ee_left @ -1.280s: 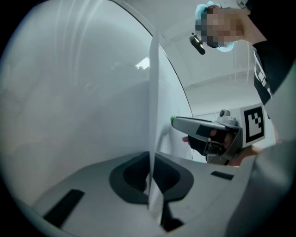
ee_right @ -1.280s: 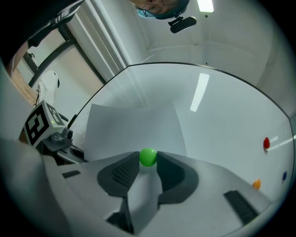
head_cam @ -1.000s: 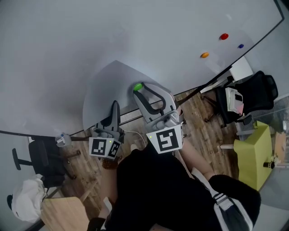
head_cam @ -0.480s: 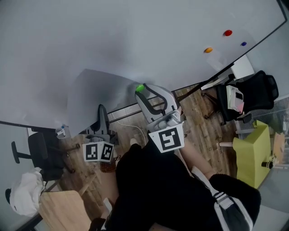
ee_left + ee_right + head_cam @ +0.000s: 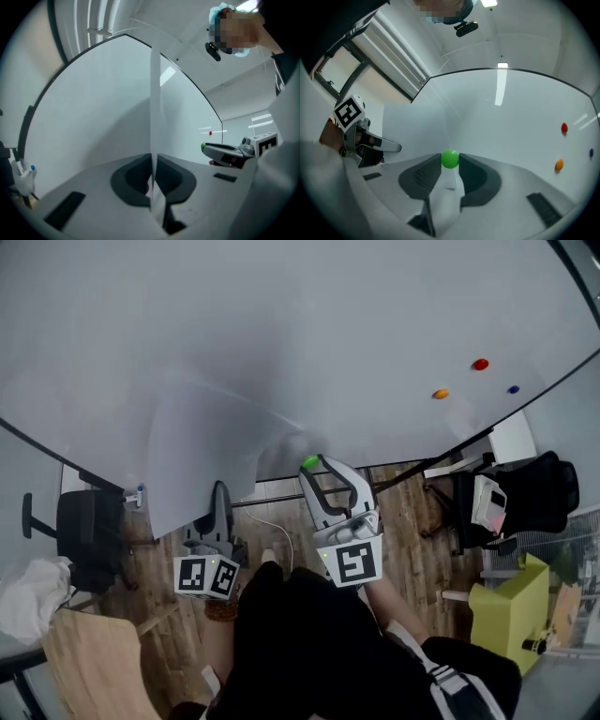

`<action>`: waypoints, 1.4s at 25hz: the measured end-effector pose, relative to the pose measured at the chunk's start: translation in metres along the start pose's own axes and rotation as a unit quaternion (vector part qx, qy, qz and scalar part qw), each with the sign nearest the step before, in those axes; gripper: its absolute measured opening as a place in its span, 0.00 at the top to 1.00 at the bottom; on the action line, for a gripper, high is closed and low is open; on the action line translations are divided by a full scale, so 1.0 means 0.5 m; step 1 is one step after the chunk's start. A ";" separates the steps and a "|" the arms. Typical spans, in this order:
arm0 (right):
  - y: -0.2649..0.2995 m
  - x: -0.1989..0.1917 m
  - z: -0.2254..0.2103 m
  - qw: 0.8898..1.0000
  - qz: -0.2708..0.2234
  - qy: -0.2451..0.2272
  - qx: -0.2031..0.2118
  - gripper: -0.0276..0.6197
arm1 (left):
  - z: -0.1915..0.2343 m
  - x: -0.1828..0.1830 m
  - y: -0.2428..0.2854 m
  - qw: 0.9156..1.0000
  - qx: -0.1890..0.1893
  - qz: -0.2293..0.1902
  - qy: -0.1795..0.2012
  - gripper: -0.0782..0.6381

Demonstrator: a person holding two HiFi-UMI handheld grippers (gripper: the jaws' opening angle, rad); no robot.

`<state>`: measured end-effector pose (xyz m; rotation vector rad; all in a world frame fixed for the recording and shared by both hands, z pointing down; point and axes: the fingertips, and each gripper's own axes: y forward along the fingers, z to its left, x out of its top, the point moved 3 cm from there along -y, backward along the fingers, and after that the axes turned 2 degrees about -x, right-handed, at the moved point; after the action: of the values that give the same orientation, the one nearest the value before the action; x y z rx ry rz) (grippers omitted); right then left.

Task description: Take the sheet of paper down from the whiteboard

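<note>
The white sheet of paper (image 5: 202, 460) hangs curled in front of the whiteboard (image 5: 309, 324), to the left of centre. My left gripper (image 5: 219, 493) is shut on its lower edge. In the left gripper view the sheet (image 5: 155, 108) runs edge-on between the closed pads of that gripper (image 5: 153, 161). My right gripper (image 5: 312, 467) is to the right of the paper and apart from it. It is shut on a green ball magnet (image 5: 450, 159), which sits between its fingertips (image 5: 450, 163). The same magnet (image 5: 309, 462) shows in the head view.
Red (image 5: 481, 364), orange (image 5: 440, 394) and blue (image 5: 512, 389) magnets stick to the board at the right. Below the board are a black chair (image 5: 80, 540) at left, another black chair (image 5: 539, 488) and a yellow-green cabinet (image 5: 497, 610) at right, and a wooden tabletop (image 5: 89, 662).
The left gripper has carried the paper leftward, away from the right gripper. The sheet no longer lies under the green magnet. The right gripper, still on the magnet, shifted slightly.
</note>
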<state>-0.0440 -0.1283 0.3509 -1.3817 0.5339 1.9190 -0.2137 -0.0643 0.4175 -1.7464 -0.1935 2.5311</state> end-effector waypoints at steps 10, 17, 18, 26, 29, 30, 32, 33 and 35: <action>-0.145 0.014 -0.027 0.995 -0.035 0.087 0.017 0.78 | -0.183 0.031 -0.078 0.992 0.066 -0.010 0.104 0.88; -0.254 -0.011 -0.066 0.992 -0.046 0.115 0.020 0.78 | -0.292 0.010 -0.119 0.985 0.097 0.003 0.141 0.88; -0.267 -0.010 -0.072 0.992 -0.047 0.119 0.018 0.78 | -0.302 0.006 -0.122 0.985 0.099 0.006 0.139 0.88; -0.313 0.001 -0.088 0.991 -0.060 0.121 0.007 0.78 | -0.313 -0.023 -0.133 0.991 0.103 0.021 0.086 0.88; -0.320 0.005 -0.090 0.991 -0.062 0.119 0.003 0.78 | -0.317 -0.021 -0.131 0.992 0.099 0.021 0.081 0.88; -0.322 0.006 -0.090 0.991 -0.061 0.117 0.001 0.78 | -0.318 -0.019 -0.132 0.992 0.097 0.020 0.080 0.88; -0.324 0.008 -0.085 0.992 -0.059 0.111 -0.003 0.78 | -0.317 -0.015 -0.138 0.992 0.095 0.020 0.078 0.88; -0.324 0.010 -0.081 0.992 -0.059 0.110 -0.005 0.78 | -0.315 -0.014 -0.141 0.992 0.095 0.020 0.076 0.88; -0.325 0.015 -0.073 0.992 -0.060 0.110 -0.009 0.78 | -0.309 -0.012 -0.145 0.993 0.093 0.023 0.072 0.88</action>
<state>0.0982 -0.0422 0.3425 -1.6109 0.5246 1.6915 -0.0687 0.0175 0.3791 -1.8688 0.0882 2.3517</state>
